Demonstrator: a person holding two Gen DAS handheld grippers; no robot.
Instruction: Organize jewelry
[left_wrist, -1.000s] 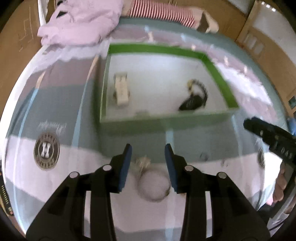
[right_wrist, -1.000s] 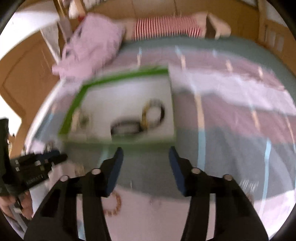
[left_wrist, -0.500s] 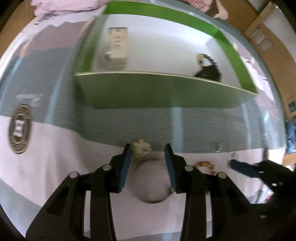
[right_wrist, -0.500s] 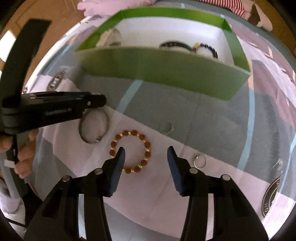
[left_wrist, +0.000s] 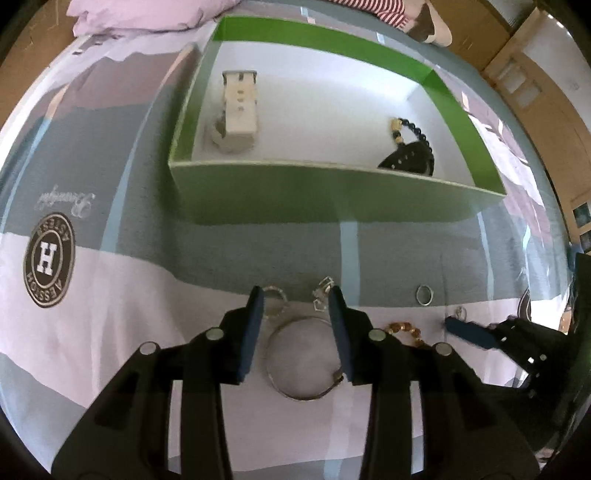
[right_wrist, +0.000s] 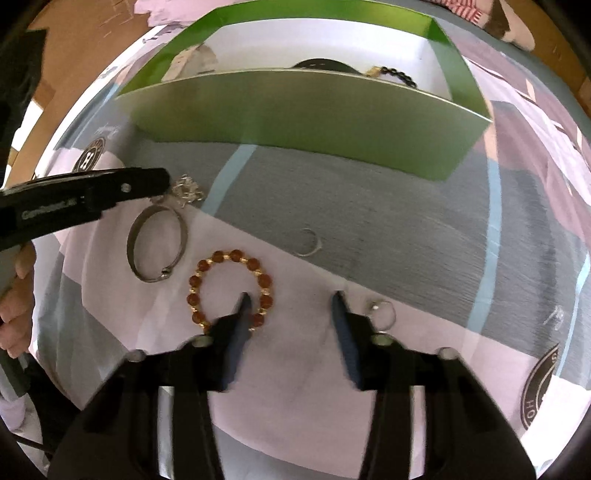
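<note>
A green cardboard box with a white floor (left_wrist: 332, 199) sits on a bed's pastel patchwork quilt (left_wrist: 140, 280), already holding a white watch strap (left_wrist: 240, 107), a black band (left_wrist: 410, 158) and a dark beaded bracelet (left_wrist: 413, 129). In front of it on the quilt lie a thin silver bangle (left_wrist: 303, 358), a small silvery chain tangle (left_wrist: 323, 293), an amber bead bracelet (right_wrist: 231, 291) and two plain rings (right_wrist: 308, 243).

The left claw (left_wrist: 295, 299) stands open, its blue pads either side of the bangle and gripping nothing. The right claw (right_wrist: 290, 299) also gapes empty, one pad inside the bead bracelet's loop.

Only the left wrist view shows the box floor in full; only the right wrist view shows the whole bead circle and a hand (right_wrist: 14, 291) on the left tool.

A round quilt badge (left_wrist: 50, 260) bears a large "H"; its ring lettering is not clearly readable.
</note>
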